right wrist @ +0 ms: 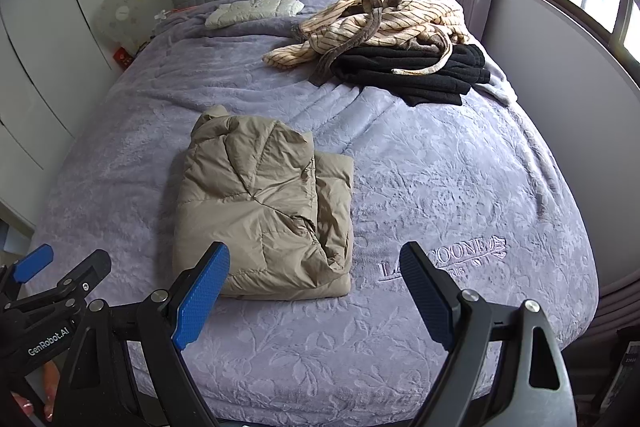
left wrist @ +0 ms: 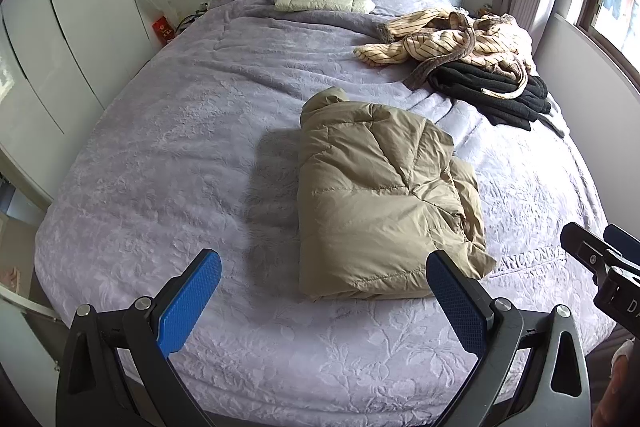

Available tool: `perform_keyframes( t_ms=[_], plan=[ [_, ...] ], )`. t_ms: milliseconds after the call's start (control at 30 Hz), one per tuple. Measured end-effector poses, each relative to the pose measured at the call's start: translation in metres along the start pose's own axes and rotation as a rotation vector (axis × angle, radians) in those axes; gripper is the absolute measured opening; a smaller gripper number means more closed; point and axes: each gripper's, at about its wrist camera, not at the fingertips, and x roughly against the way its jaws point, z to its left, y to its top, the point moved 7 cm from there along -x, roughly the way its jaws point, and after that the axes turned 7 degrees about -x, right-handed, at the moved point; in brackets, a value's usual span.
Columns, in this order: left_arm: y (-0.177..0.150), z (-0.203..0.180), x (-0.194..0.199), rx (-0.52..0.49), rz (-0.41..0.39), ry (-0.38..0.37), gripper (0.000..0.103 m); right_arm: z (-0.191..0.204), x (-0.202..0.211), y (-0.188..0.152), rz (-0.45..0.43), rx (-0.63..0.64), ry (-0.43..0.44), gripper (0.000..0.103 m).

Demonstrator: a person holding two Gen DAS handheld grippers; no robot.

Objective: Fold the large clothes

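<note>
Left wrist view, jacket: we see a tan puffer jacket (left wrist: 380, 195) folded into a thick rectangle at the centre of the frame, hood end toward the headboard, lying on the lavender bedspread (left wrist: 160, 155).
Left wrist view, left gripper: our left gripper (left wrist: 324, 287) hangs over the near edge of the bed at the bottom of the frame, tilted downward; its jaws stand wide apart with nothing between them, and the right finger overlaps the jacket's near corner in the picture.
Left wrist view, other clothes: a striped robe (left wrist: 452, 35) lies loose on a folded black garment (left wrist: 492, 91) at upper right.
Left wrist view, right gripper: we catch part of it at the right edge (left wrist: 600, 263).

Right wrist view, jacket: the same folded jacket (right wrist: 264, 203) sits left of centre, beside the embroidered lettering on the bedspread (right wrist: 460, 163).
Right wrist view, right gripper: our right gripper (right wrist: 316, 291) hovers at the bottom, jaws spread wide and empty, clear of the jacket.
Right wrist view, left gripper: we see it at lower left (right wrist: 60, 275); from here we cannot tell how its jaws stand.
Right wrist view, other clothes: robe (right wrist: 380, 23) and black garment (right wrist: 420, 71) at upper right.
</note>
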Motion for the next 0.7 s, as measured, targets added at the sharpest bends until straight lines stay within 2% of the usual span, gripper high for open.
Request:
perform_keyframes(
  t_ms=[700],
  plan=[
    [-0.0006,-0.0031,-0.0044,-0.002,0.004,-0.002,0.103,0.0014,-0.0005,0.0005,0.003,0.000,-0.001,0.089]
  ],
)
